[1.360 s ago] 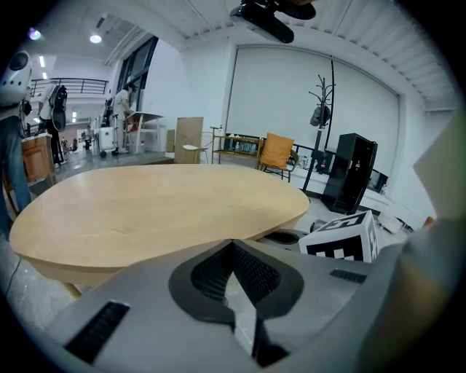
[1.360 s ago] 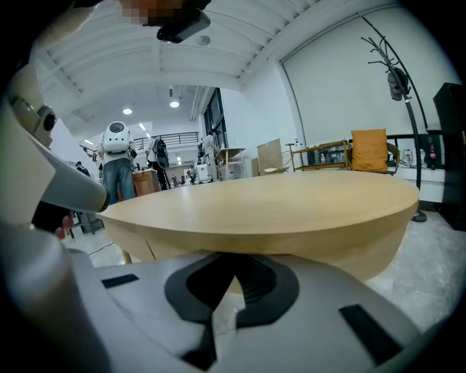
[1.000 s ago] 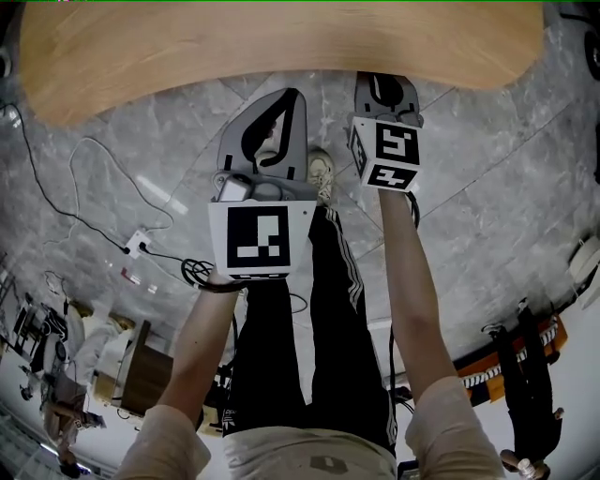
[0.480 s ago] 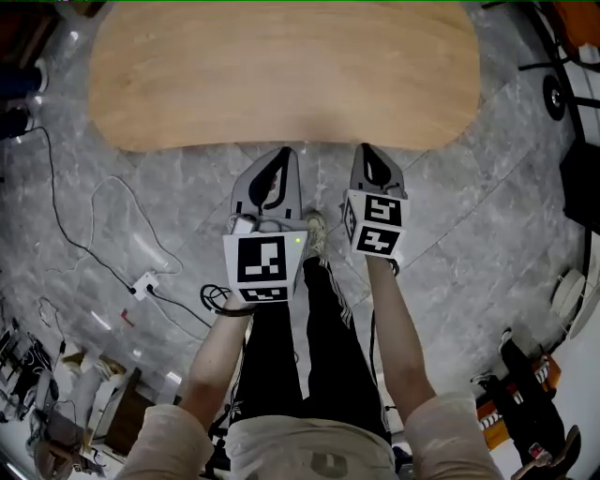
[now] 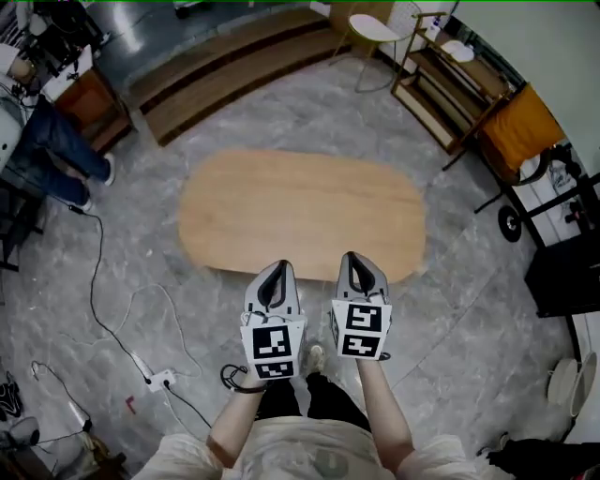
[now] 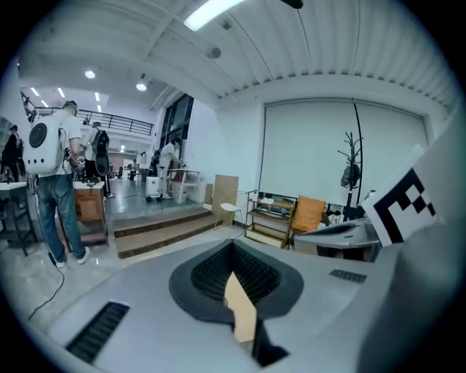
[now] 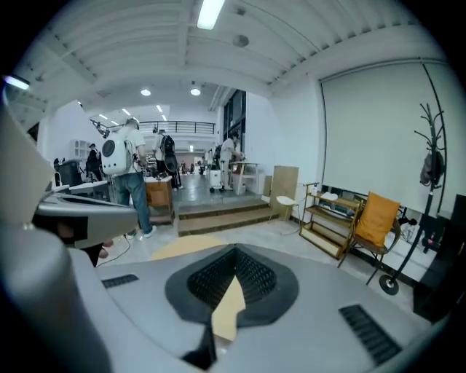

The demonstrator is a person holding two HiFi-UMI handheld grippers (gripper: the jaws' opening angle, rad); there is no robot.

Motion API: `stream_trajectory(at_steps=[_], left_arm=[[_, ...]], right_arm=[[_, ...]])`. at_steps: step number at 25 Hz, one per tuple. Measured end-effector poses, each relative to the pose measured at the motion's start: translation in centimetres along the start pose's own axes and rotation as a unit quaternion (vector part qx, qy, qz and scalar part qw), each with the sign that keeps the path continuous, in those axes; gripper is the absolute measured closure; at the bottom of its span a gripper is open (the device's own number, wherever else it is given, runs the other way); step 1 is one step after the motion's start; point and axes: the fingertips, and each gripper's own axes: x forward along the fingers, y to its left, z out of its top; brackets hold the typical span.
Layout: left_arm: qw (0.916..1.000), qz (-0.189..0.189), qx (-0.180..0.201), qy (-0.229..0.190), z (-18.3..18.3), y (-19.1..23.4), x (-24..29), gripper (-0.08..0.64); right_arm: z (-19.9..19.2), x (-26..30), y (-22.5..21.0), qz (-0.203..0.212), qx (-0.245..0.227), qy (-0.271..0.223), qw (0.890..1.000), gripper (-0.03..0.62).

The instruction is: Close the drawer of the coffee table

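The room is bright and evenly lit from overhead. A white ceiling strip light (image 6: 211,13) glows near the top edge of each gripper view, with small round downlights (image 6: 89,74) further back. The polished grey floor (image 5: 469,309) shows a soft pale sheen, and the coffee table (image 5: 300,216) throws only a thin shadow along its near edge. All three views bow strongly towards their edges, and the gripper views end in a black circular border. The head view is sharp, while the distant hall in the gripper views looks slightly hazy and washed out.
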Motion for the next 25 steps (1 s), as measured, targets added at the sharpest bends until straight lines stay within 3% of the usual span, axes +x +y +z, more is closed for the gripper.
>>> stream_trajectory(at_steps=[5, 9, 25], left_arm=[[0.9992, -0.002, 0.018, -0.035, 6.0, -1.0, -5.9, 0.552], [0.997, -0.006, 0.032, -0.07, 9.3, -2.3, -8.5, 0.552], [0.996, -0.033, 0.015, -0.081, 10.0, -2.1, -9.6, 0.552]], right_arm=[[5.9, -8.0, 2.2, 0.026, 0.028, -0.055, 0.998, 0.584], [7.7, -11.2, 2.7, 0.042, 0.059, -0.09, 0.993, 0.585], [8.9, -15.4, 4.1, 0.025, 0.012, -0.111, 0.993, 0.584]])
